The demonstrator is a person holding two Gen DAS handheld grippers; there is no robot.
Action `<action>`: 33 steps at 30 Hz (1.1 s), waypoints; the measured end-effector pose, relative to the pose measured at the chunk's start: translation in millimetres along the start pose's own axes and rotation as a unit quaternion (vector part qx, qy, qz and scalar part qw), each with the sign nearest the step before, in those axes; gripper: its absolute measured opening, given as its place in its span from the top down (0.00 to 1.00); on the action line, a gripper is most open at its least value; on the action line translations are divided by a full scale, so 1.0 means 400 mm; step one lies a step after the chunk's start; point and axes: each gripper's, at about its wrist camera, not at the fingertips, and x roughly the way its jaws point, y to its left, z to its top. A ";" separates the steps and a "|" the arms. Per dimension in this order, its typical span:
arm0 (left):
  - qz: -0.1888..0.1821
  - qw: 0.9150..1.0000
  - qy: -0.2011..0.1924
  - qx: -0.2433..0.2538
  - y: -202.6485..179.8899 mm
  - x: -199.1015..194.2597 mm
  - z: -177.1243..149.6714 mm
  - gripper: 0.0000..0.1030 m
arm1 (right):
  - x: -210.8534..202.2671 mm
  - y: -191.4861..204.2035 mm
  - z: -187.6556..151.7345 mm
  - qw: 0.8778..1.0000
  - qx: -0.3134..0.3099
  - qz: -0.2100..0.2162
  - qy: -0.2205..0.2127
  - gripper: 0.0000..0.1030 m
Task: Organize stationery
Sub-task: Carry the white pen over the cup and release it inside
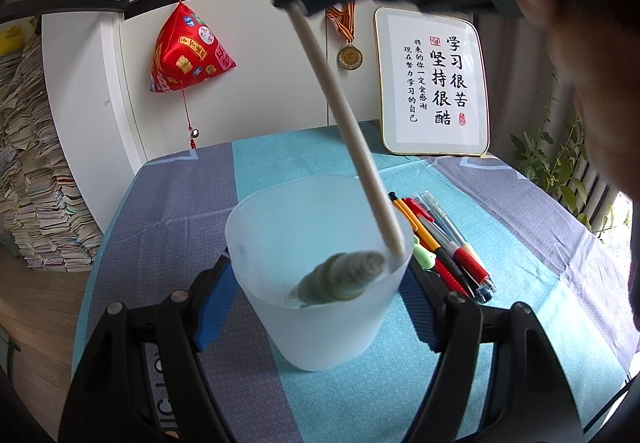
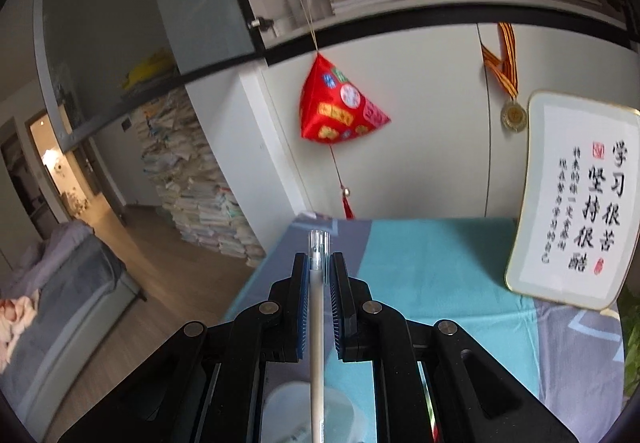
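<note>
The step in hand is dropping a pen into the holder. The left gripper (image 1: pixel 320 307) clamps the frosted cup (image 1: pixel 320 283) by its sides, its blue pads pressed to the wall, steadying it on the striped cloth (image 1: pixel 168 211) at the near middle of the table. The right gripper (image 2: pixel 319 307) is closed narrow on a white pen (image 2: pixel 317 343), pinching it near its clear-capped end; from the left wrist view the pen (image 1: pixel 348 123) slants down from the far upper part of the scene, its lower tip already inside the cup against the right rim. A greyish-green rolled thing (image 1: pixel 344 275), too blurred to name, lies in the cup's bottom.

Next, by my judgement, the right jaws need only part so the pen slides in and leans on the rim, while the left grip stays firm to stop the light cup tipping. After that, the loose pens (image 1: pixel 444 243) lying just right of the cup, red, orange, black and clear-bodied, remain to be gathered

The white pen is slim, plain, matte and straight
</note>
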 end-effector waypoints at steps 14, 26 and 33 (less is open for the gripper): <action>-0.001 1.000 0.000 -0.001 0.000 0.001 0.000 0.29 | -0.077 -0.054 -0.095 0.999 0.018 0.006 0.042 0.90; 0.001 1.000 0.000 0.001 -0.002 0.002 0.000 0.29 | -0.106 -0.165 -0.110 0.993 0.045 -0.063 0.087 0.89; 0.001 1.000 0.000 0.000 -0.003 0.002 0.001 0.29 | -0.071 -0.289 -0.170 0.975 0.105 -0.112 0.158 0.89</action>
